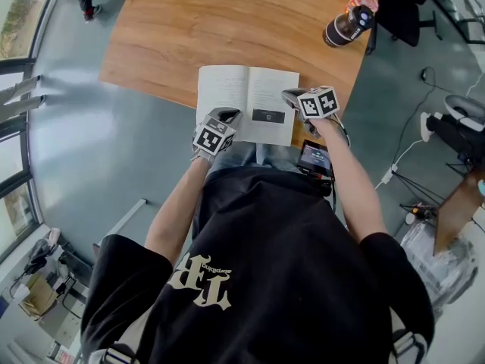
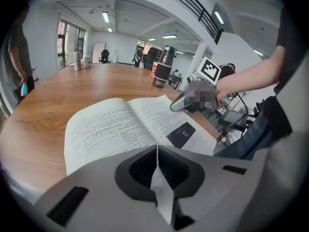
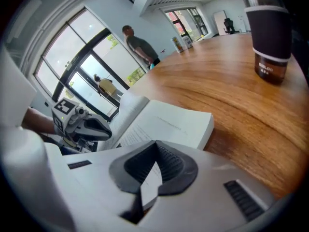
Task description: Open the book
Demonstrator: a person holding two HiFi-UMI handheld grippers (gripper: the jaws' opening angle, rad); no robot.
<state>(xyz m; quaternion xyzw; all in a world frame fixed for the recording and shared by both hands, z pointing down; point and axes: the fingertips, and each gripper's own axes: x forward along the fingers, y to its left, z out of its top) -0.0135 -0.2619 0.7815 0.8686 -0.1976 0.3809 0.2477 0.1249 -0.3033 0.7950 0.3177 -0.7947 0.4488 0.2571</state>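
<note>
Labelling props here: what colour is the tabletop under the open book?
Warm brown wood grain; the tabletop shows best in the head view.

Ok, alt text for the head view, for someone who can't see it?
A book lies open at the near edge of a wooden table, the left gripper shut on its lower left page edge, the right gripper on its right page. A dark tumbler stands far right.

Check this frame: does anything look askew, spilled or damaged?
Nothing is spilled or damaged. The book lies open at the near edge of the wooden table, and its near-left corner seems to overhang. The left gripper and right gripper each pinch a page edge.
</note>
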